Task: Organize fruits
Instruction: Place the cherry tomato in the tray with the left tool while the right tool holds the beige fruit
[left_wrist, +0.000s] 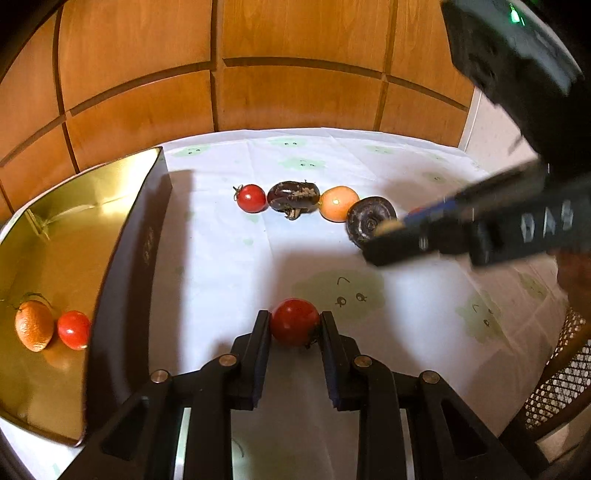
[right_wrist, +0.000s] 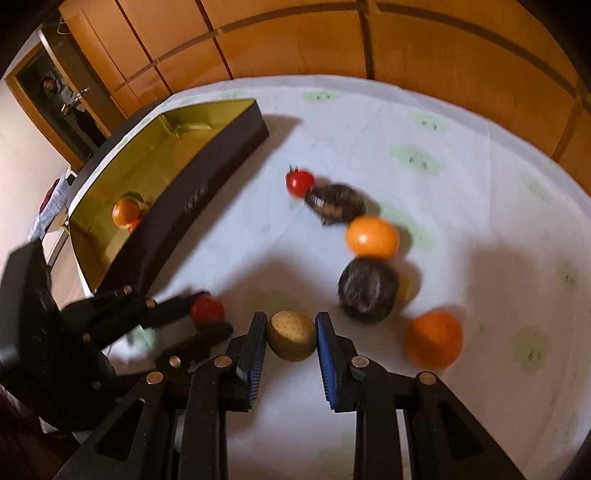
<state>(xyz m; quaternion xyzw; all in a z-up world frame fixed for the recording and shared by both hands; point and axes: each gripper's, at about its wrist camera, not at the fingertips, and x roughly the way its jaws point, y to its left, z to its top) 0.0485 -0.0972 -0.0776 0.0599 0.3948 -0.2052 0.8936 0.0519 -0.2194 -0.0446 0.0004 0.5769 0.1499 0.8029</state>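
Clamped between the left gripper's (left_wrist: 295, 323) fingers, the red tomato (left_wrist: 294, 322) has the gold-lined box (left_wrist: 122, 258) just to its left, while the right gripper (right_wrist: 291, 334), farther off, grips a tan ball (right_wrist: 291, 335).

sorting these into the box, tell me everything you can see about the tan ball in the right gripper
The tan ball is small and round, with a speckled, matte, cork-like surface, paler on its lower half. It sits clamped between the right gripper's two pads, the blue ribbed one pressing its right side. Nothing else touches it; it looks lifted clear of the white tablecloth. From the left wrist view only a tan sliver shows at the gripper tip.
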